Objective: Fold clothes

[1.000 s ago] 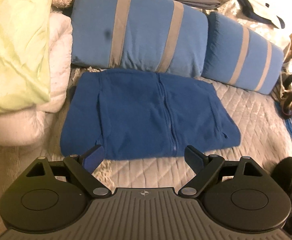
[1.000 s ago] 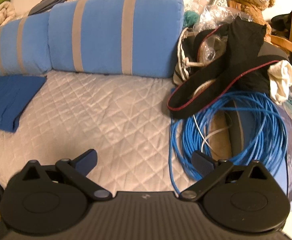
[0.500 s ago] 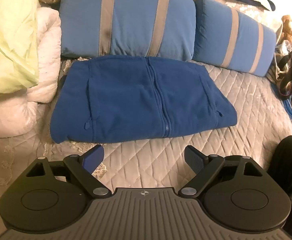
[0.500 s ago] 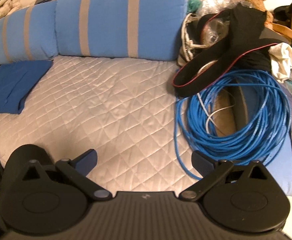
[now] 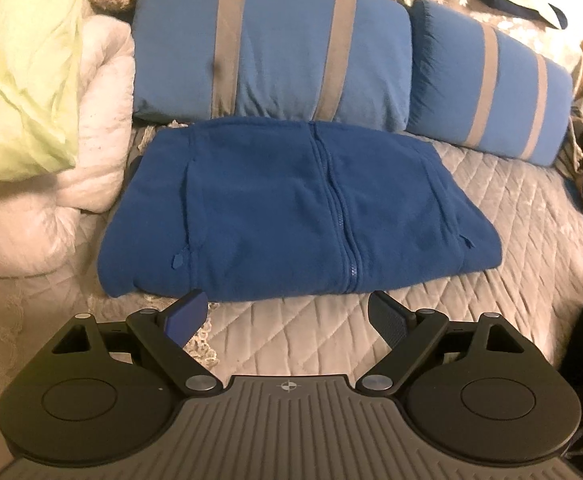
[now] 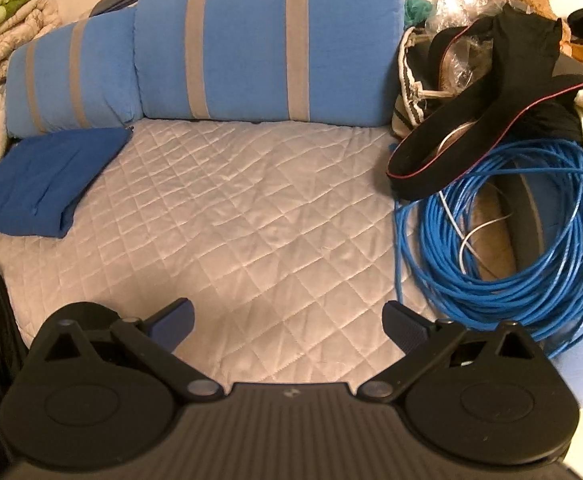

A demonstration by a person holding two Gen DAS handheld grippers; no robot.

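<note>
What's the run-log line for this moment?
stage: fleece folded | left gripper: open, empty, by blue fleece jacket near edge | right gripper: open, empty, over quilted cover

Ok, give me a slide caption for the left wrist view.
Open left gripper poised over the near edge of a folded blue fleece on the bed.

A folded blue fleece zip jacket lies flat on the grey quilted bed cover, its far edge against the left of two blue pillows with grey stripes, which stand side by side along the back, the second pillow to its right. Left of the jacket sits a heap of white and pale green bedding. Right of the open quilt, well apart from the jacket, lies a coil of blue cable, with a black strap edged in red just behind it.
</note>
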